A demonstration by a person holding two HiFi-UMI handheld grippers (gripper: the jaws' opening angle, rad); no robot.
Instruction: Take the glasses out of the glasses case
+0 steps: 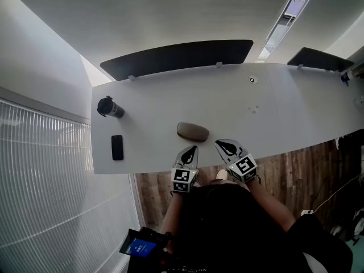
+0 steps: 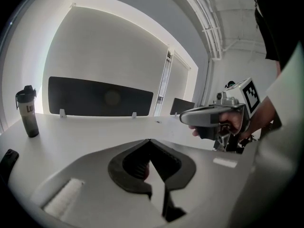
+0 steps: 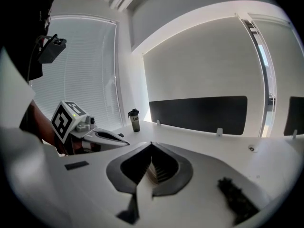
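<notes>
A closed taupe glasses case (image 1: 193,131) lies on the white table (image 1: 273,112), near the front edge. My left gripper (image 1: 193,148) is shut and empty, its tips just short of the case's near side. Shut and empty too, my right gripper (image 1: 218,143) points at the case's right end from a small gap away. In the left gripper view the shut jaws (image 2: 150,140) fill the foreground, with the right gripper (image 2: 213,116) beside them. The right gripper view shows its own shut jaws (image 3: 152,143) and the left gripper (image 3: 97,137). Neither gripper view shows the case clearly.
A dark shaker bottle (image 1: 109,107) stands at the table's left end, with a black phone (image 1: 117,147) lying nearer the front edge. Dark divider panels (image 1: 179,57) run along the far edge. A cable grommet (image 1: 252,79) sits at the back right.
</notes>
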